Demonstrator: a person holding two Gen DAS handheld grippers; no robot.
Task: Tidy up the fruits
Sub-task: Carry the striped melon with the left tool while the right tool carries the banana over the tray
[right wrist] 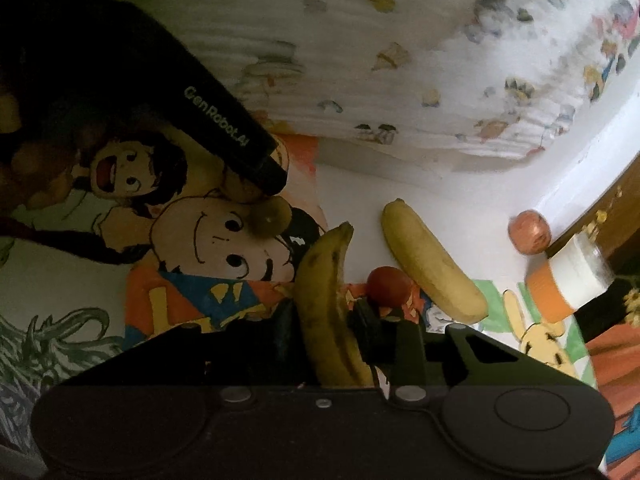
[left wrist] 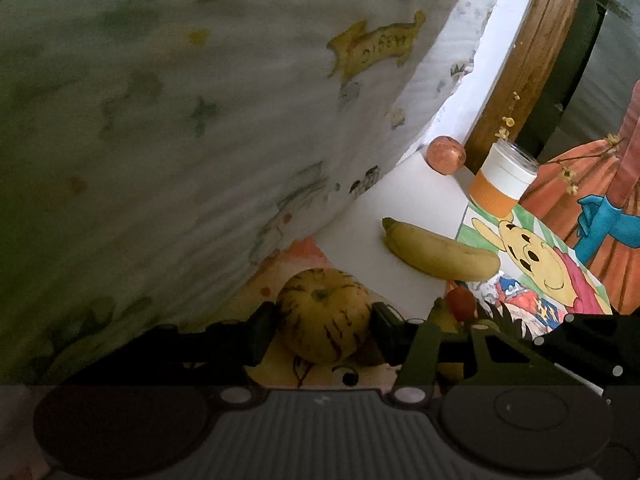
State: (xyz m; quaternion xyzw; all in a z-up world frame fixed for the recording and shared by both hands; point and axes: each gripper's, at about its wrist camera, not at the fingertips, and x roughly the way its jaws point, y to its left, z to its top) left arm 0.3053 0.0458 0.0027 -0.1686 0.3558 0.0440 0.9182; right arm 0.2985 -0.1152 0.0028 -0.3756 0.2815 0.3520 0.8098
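Pale yellow melon (left wrist: pixel 325 314), thin purple streaks

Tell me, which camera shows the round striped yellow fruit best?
The left wrist view: the striped yellow fruit sits centred between the left gripper fingers. In the right wrist view that gripper's black body covers nearly all of it.

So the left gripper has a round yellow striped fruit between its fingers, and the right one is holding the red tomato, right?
Not quite. The left gripper does have the striped fruit between its fingers, but the right gripper is closed on a spotted banana. The tomato lies free beside it, as the right wrist view shows.
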